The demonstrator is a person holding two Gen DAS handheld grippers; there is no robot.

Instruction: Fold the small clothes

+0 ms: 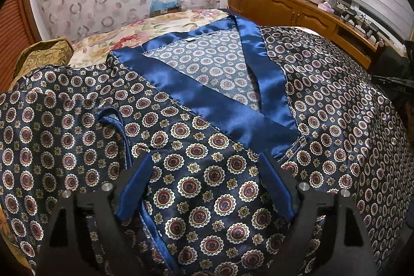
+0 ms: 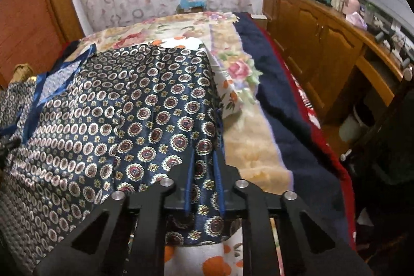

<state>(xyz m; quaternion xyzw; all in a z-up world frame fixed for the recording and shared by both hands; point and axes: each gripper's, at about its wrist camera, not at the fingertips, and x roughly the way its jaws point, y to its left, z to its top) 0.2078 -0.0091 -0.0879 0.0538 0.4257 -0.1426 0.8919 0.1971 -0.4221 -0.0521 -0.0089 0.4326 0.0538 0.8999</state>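
Right gripper point(image 2: 204, 167) pinches the satin robe's point(image 2: 124, 105) edge on the bed point(image 2: 253, 146); left gripper point(image 1: 207, 172) spread above it. Risk: slippery fabric sliding free, collapsing the fold.

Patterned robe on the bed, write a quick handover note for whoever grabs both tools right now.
Left tool: open, fingers spread above the robe front, below the blue satin collar.
Right tool: shut on the robe's right edge.
Robe lies spread on the bed, collar away from the tools.
Done: no fold visible yet.
Left: the whole fold.
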